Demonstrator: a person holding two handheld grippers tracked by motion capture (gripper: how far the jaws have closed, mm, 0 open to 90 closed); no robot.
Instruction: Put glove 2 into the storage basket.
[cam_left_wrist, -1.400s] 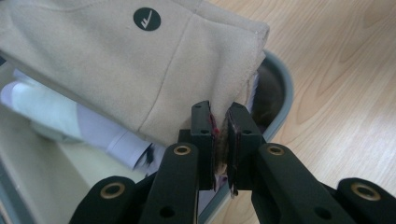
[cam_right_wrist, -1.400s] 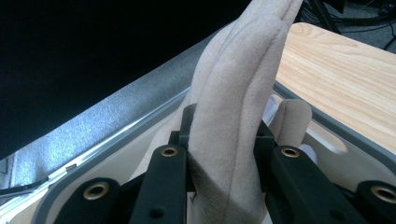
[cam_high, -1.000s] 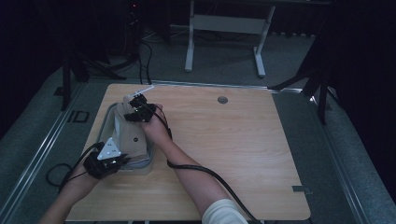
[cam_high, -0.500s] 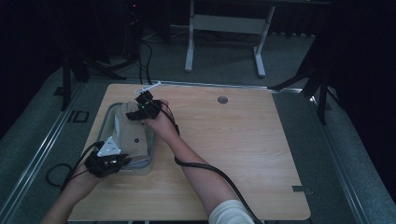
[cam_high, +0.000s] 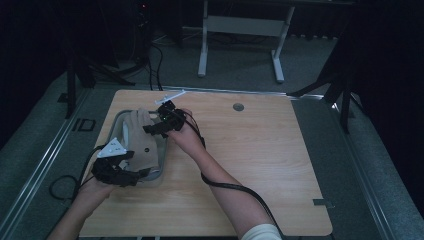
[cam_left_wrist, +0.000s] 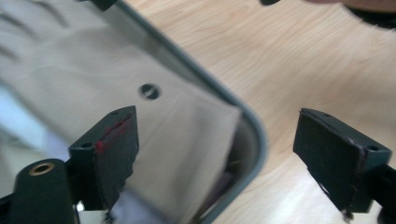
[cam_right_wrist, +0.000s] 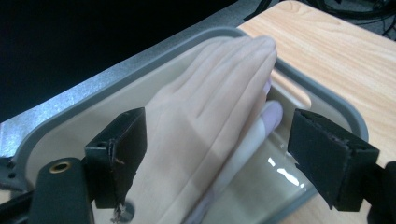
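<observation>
Jaws apart on both grippers, just been opening, nothing between either pair. Left gripper at the tray's near end, about 7 o'clock on the table; jaws straddling the tray's near corner, one over the cloth, one over bare wood. Right gripper at the tray's far end, about 10 o'clock, jaws hanging over the glove fingers without touching.

Beige glove lying flat inside the grey tray, fingers pointing to 12 o'clock, cuff toward 6. From the left gripper view: cuff edge reaching almost to the rounded tray corner, a small dark hole or stud in the fabric. From the right gripper view: glove fingers close together, running up to the far rim; something pale, smooth and glossy beneath and beside them, perhaps a second glove or clear wrapping, hard to tell which.

Judged step: glove just laid in the tray and let go, release done at both ends. Next move, likely: lifting both grippers clear without snagging the loose fabric, or a fresh pinch to straighten the cuff if flatness matters.

Tray sitting on the wooden table near its 9 o'clock edge. Round grommet at 12 o'clock. Black cable trailing along the right forearm toward 5 o'clock.
</observation>
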